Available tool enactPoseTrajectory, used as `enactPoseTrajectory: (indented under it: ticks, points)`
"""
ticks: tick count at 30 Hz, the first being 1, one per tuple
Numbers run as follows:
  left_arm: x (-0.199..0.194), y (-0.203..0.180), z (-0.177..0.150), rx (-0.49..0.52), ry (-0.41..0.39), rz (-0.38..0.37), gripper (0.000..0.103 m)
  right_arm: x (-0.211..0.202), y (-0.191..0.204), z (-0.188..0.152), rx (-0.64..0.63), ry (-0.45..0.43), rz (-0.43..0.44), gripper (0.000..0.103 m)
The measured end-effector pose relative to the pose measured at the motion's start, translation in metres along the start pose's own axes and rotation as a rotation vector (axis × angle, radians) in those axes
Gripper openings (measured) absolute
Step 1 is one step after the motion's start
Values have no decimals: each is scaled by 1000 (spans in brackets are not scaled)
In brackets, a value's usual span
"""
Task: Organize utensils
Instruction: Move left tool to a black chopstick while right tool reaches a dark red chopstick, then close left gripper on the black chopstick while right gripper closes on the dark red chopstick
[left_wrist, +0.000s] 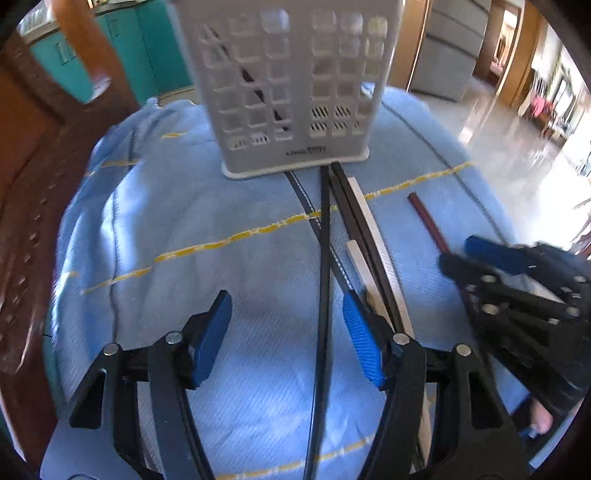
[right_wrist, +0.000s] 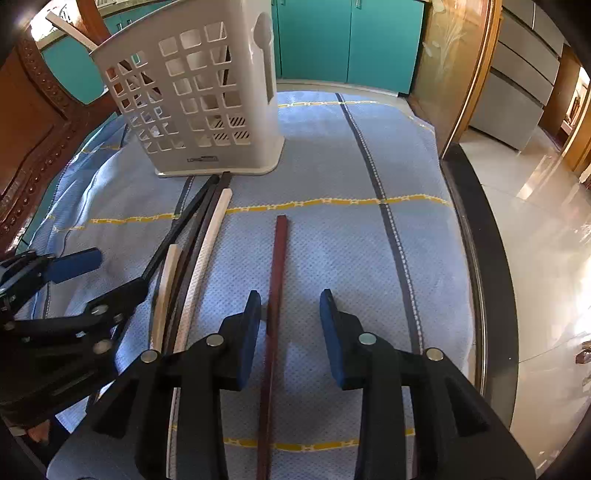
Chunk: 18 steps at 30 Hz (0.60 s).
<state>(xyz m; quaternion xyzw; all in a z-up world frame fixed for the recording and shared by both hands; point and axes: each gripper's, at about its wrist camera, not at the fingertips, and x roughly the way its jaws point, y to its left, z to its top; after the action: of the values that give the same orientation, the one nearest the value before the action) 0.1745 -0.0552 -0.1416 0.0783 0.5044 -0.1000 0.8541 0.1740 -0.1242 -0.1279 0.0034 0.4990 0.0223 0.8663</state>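
A white perforated utensil holder (left_wrist: 295, 92) (right_wrist: 207, 110) stands upright on the blue cloth with a dark chopstick inside it; a white stick (right_wrist: 70, 29) pokes out of its top. Below it lie loose black, dark brown and white chopsticks (right_wrist: 212, 236). My left gripper (left_wrist: 286, 317) (right_wrist: 120, 271) is open, low over the cloth, and one black chopstick (left_wrist: 324, 280) runs between its fingers near the right pad. My right gripper (right_wrist: 290, 306) (left_wrist: 461, 254) is open astride a red-brown chopstick (right_wrist: 279, 277) (left_wrist: 424, 218), which lies flat beside its left pad.
The blue cloth (right_wrist: 369, 258) with yellow and dark stripes covers the table, whose dark edge (right_wrist: 480, 258) runs along the right above a glossy floor. A carved wooden chair (right_wrist: 33, 122) stands at the left and teal cabinets (right_wrist: 351, 37) behind.
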Motion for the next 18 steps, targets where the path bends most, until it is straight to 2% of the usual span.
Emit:
enactPoseTrajectory:
  ticks: [4,6,8,13,18]
  points:
    - [6,-6,3,6,-10,0,45,0,-1,-1,-1,8,12,33]
    - [5,-8,1,1,-5,-14,22,0,-1,-1,3,10,20,33]
    - [3,-11,-1,4,3,-17,9,0,-2,-1,9,13,29,33]
    - [-7,-3,-17,-44,27,-46,7,0,-3,1,15,17,35,33]
    - [-18,13,-32,-76,25,-39,7,0,0,1,6,11,10,34]
